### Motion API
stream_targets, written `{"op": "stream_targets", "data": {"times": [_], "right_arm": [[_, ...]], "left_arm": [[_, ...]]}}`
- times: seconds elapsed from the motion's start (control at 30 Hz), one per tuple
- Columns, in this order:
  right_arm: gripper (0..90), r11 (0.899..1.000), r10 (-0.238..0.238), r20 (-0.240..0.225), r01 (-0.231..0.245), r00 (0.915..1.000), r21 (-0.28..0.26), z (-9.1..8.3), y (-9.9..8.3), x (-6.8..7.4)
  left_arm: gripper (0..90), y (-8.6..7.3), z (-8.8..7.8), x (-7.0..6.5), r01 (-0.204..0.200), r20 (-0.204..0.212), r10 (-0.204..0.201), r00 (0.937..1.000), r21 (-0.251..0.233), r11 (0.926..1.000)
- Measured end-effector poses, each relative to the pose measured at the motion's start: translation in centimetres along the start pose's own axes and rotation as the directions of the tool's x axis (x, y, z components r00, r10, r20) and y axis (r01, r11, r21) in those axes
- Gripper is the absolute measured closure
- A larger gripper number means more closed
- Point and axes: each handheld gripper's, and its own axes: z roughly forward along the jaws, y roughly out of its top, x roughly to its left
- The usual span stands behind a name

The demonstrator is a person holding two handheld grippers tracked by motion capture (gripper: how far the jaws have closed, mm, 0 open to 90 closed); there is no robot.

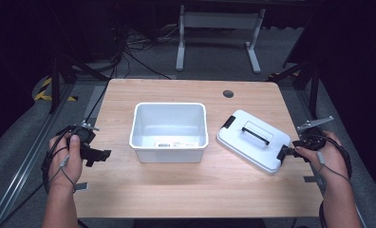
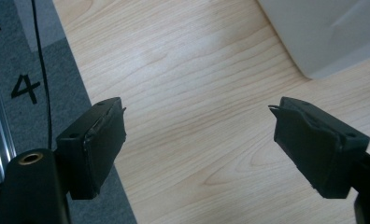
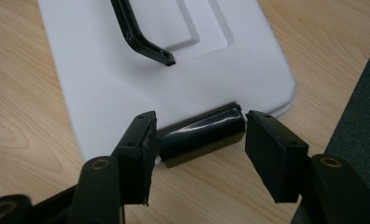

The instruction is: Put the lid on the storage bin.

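- The left gripper (image 1: 100, 156) is at the table's (image 1: 186, 190) left edge, jaws spread wide over bare wood, holding nothing.
- The right gripper (image 3: 199, 140) is near the right edge, jaws partly open astride the black latch (image 3: 202, 135) of the white lid (image 1: 252, 140), one jaw touching it.
- The white bin (image 1: 169, 132) stands open at the table's centre.

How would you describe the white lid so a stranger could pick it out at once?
Start at the wooden table and find the open white tub in its middle. Right of it, apart, lies the lid, flat and angled. Unlike the tub, it carries a black handle and black end clips.
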Motion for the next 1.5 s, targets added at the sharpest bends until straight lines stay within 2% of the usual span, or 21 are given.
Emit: {"op": "stream_targets", "data": {"times": [0.07,0.13,0.2,0.3,0.33,0.5,0.53,0.6,0.63,0.7,0.77,0.97,1.17,1.37,1.5], "right_arm": [[47.0,1.000,0.005,-0.008,-0.005,1.0000,-0.001,0.0,0.1,0.3],[47.1,1.000,-0.019,-0.011,0.019,0.9998,-0.020,0.0,0.3,0.6],[47.6,0.999,-0.030,-0.005,0.029,0.9995,-0.033,-0.1,0.6,0.8],[48.8,0.997,-0.057,0.016,0.058,0.9982,-0.059,-0.3,0.9,1.1],[49.4,0.996,-0.057,0.018,0.058,0.9982,-0.064,-0.4,0.9,1.1],[50.0,0.993,-0.067,0.011,0.067,0.9977,-0.102,-0.6,1.1,1.3],[50.0,0.992,-0.066,0.010,0.067,0.9978,-0.108,-0.5,1.2,1.4],[49.9,0.991,-0.074,0.011,0.075,0.9972,-0.109,-0.5,1.3,1.4],[49.9,0.990,-0.079,0.010,0.079,0.9969,-0.115,-0.5,1.4,1.5],[49.8,0.988,-0.086,-0.004,0.085,0.9963,-0.131,-0.2,1.9,1.9],[49.7,0.986,-0.094,-0.010,0.091,0.9956,-0.138,0.0,2.2,2.2],[49.5,0.983,-0.123,-0.019,0.119,0.9922,-0.141,0.7,3.8,3.1],[49.2,0.980,-0.144,-0.020,0.140,0.9894,-0.144,1.8,5.2,3.8],[48.5,0.976,-0.191,-0.010,0.188,0.9816,-0.113,3.2,6.3,4.5],[46.5,0.973,-0.220,-0.024,0.218,0.9751,-0.073,4.6,7.3,4.9]], "left_arm": [[17.2,0.1,-0.1,-0.1,-0.011,0.004,0.011,0.9999,-0.001,0.9999],[17.2,0.0,-0.2,-0.2,-0.019,0.004,0.019,0.9998,-0.004,0.9998],[17.2,0.0,-0.3,-0.3,-0.030,-0.006,0.030,0.9995,0.001,0.9995],[17.2,0.0,-0.4,-0.4,-0.024,0.005,0.024,0.9997,-0.004,0.9997],[17.2,0.0,-0.5,-0.4,-0.027,0.018,0.027,0.9995,-0.007,0.9996],[17.3,0.0,-0.7,-0.5,-0.042,0.022,0.042,0.9989,-0.008,0.9991],[17.3,0.0,-0.8,-0.5,-0.057,0.029,0.057,0.9980,-0.004,0.9984],[17.9,0.0,-0.8,-0.6,-0.062,0.043,0.062,0.9972,-0.001,0.9981],[17.9,-0.1,-0.8,-0.7,-0.088,0.067,0.087,0.9940,0.008,0.9961],[18.0,-0.1,-0.8,-0.8,-0.105,0.085,0.103,0.9910,0.013,0.9944],[18.0,0.0,-0.9,-1.0,-0.096,0.080,0.095,0.9923,0.013,0.9953],[18.0,0.1,-0.7,-1.1,-0.085,0.061,0.084,0.9946,0.014,0.9963],[18.0,0.1,-0.6,-1.1,-0.076,0.066,0.074,0.9950,0.019,0.9970],[18.0,0.1,-0.5,-1.0,-0.079,0.068,0.078,0.9947,0.023,0.9966],[18.0,0.2,-0.4,-0.9,-0.078,0.069,0.077,0.9946,0.023,0.9967]]}}
